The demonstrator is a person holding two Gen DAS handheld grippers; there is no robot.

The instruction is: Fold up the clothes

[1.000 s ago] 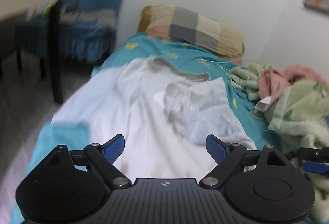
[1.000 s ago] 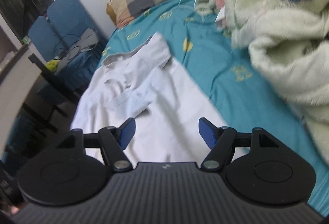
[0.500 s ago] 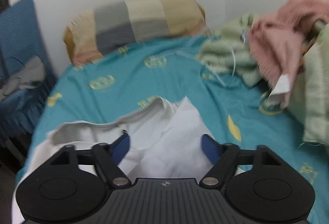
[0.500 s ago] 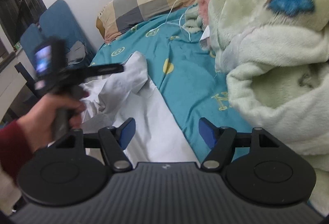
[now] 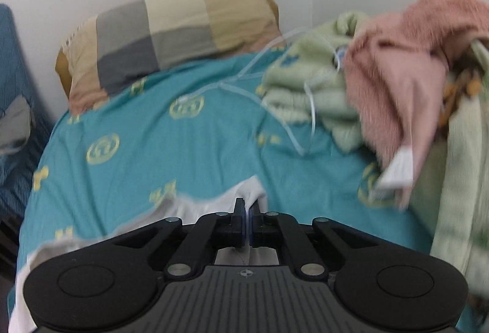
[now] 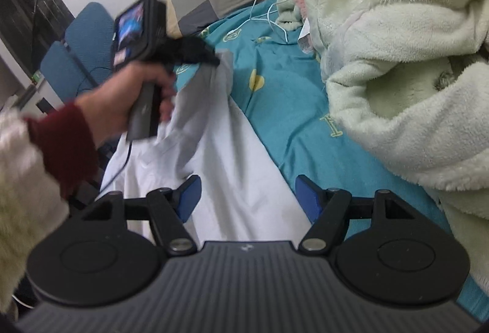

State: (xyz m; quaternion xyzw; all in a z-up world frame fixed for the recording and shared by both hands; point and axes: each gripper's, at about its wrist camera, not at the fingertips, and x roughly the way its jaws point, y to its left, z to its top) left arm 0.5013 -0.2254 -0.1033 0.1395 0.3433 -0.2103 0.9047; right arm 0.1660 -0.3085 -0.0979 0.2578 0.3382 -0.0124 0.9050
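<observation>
Leftmost beside the bed (image 5: pixel 128 131) stands a blue chair (image 6: pixel 82 36), and against the wall at the head of the bed lies a checked pillow (image 5: pixel 171 36). On the teal sheet, along the chair-side half of the bed, lies the white shirt (image 6: pixel 232 168), its long axis running from the foot of the bed toward the pillow. The left tongs (image 5: pixel 247 224) are closed on a fold of the shirt at its pillow-end edge; in the right wrist view the cloth rises to a peak under them, lifted off the bed, with the left hand (image 6: pixel 128 100) gripping the handle. The right tongs (image 6: pixel 246 195) stand apart, holding nothing, poised above the foot-end stretch of the shirt close to its edge on the blanket side; whether they touch the cloth cannot be told. A white cable (image 6: pixel 269 6) trails across the sheet between the pillow and the heaped blankets (image 6: pixel 406 67), green and pink, which fill the far side of the bed from the chair.

The fold appears barely begun. The shirt lies directly ahead of and beneath the right tongs, which are the nearer to its free lower end; the coming move likely turns on closing there so both ends travel together along the long axis.
</observation>
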